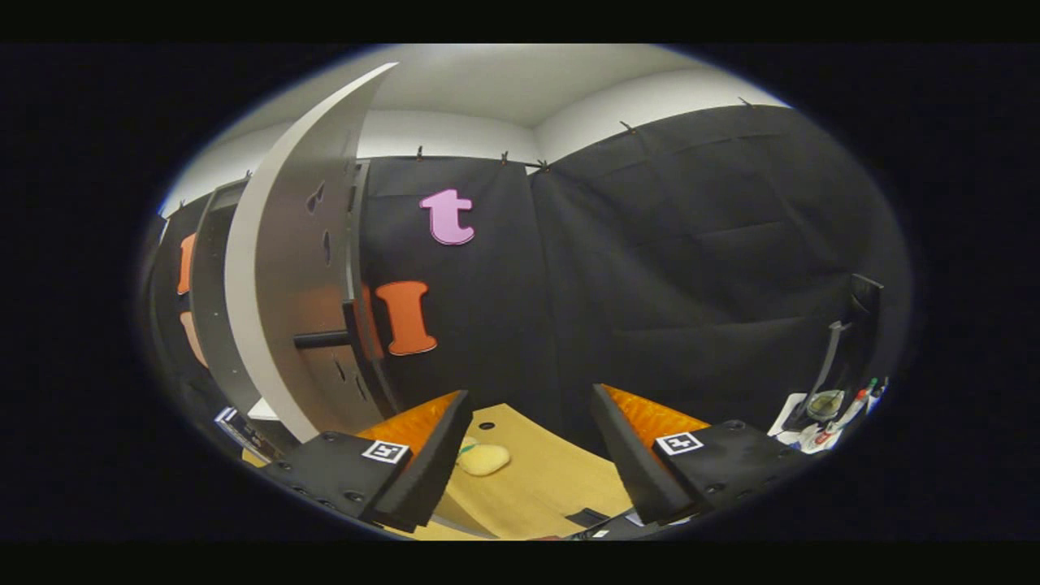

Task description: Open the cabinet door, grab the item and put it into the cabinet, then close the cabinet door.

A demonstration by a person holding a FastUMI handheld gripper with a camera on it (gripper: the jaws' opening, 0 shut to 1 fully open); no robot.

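Gripper (532, 455): two fingers spread wide, holding nothing, touching nothing. One pale yellow item (483, 459) lies on the wooden table (544, 479), in the gap between the fingers, close to the left finger (422, 455). One cabinet door (280, 268) stands swung open beyond the left finger, one dark handle (321, 339) sticking out of it. Cabinet body (213, 292) behind the door. Small clutter with pens (829, 414) beyond the right finger
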